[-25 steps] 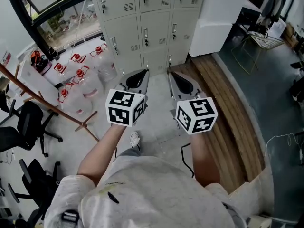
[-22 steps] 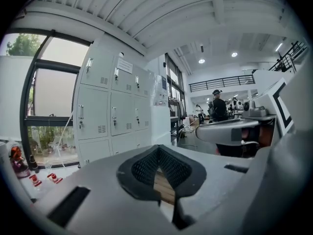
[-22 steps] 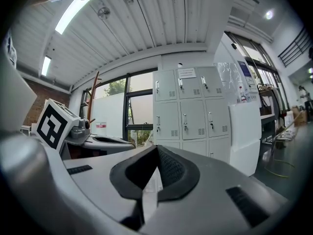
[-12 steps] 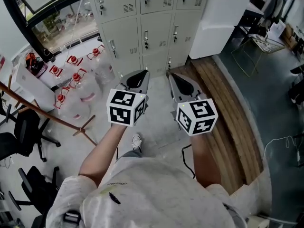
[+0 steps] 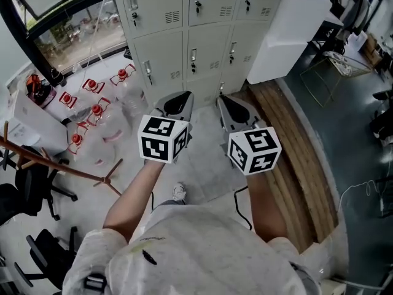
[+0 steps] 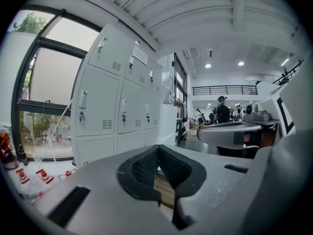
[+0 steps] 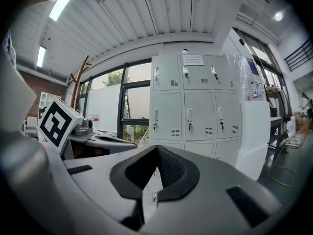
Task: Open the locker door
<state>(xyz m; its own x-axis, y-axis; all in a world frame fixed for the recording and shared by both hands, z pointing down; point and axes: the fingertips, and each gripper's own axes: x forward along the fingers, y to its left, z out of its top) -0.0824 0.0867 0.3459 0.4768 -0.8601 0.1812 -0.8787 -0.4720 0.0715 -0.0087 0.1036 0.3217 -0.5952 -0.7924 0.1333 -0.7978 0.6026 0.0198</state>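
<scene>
left gripper [image 5: 182, 97]: jaws closed tip to tip, nothing between; held out ahead, pointing at the far wall
right gripper [image 5: 224, 99]: jaws closed, empty; just right of the left gripper, not touching it
lockers [image 5: 196, 23]: grey bank at far side, straight ahead of both grippers, well apart from them
locker doors [image 7: 199, 114]: all shut, each with small handle and vent slots; can't tell which one is the target
bottles [image 5: 98, 109]: clear, red caps, on floor left of lockers
white cabinet [image 5: 288, 29]: just right of lockers
wooden strip [image 5: 295, 146]: on floor at right, runs near to far
chairs [image 5: 27, 177]: black, near left
</scene>
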